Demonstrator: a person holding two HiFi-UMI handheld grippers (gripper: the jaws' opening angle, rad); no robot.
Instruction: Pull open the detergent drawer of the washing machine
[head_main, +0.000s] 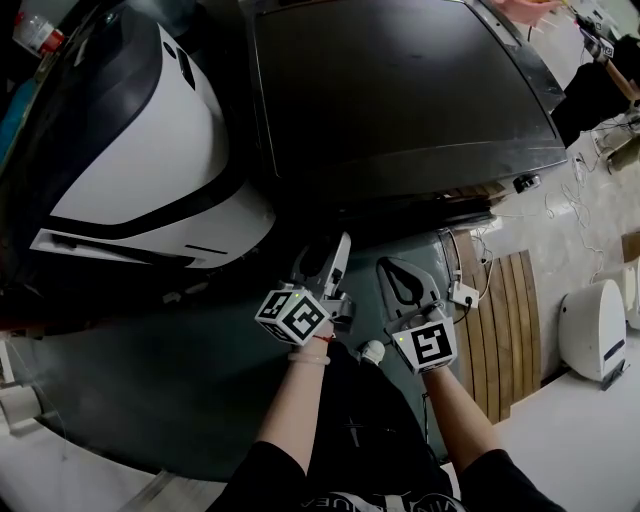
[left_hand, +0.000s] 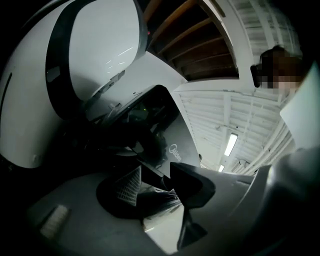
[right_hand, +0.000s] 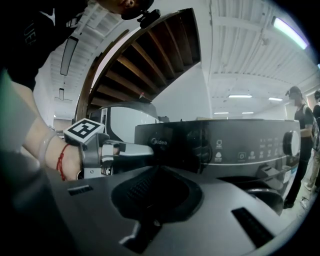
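Observation:
The dark washing machine (head_main: 400, 90) fills the upper middle of the head view. Its control panel (right_hand: 225, 145) faces the right gripper view, and the drawer front with the brand logo (right_hand: 161, 143) sits at the panel's left end. My left gripper (head_main: 328, 250) is open and level, with its fingers (right_hand: 132, 149) reaching up to that logo end. In the left gripper view the open left gripper (left_hand: 157, 175) points at the same logo face (left_hand: 175, 147); I see no pad pressing on it. My right gripper (head_main: 385, 265) hangs just to the right, shut and empty, a little short of the panel.
A white rounded machine (head_main: 140, 150) stands close on the left. A round knob (right_hand: 291, 142) is at the panel's right end. Wooden floor slats (head_main: 505, 320) and a white appliance (head_main: 595, 330) lie to the right. A person (right_hand: 305, 125) stands far right.

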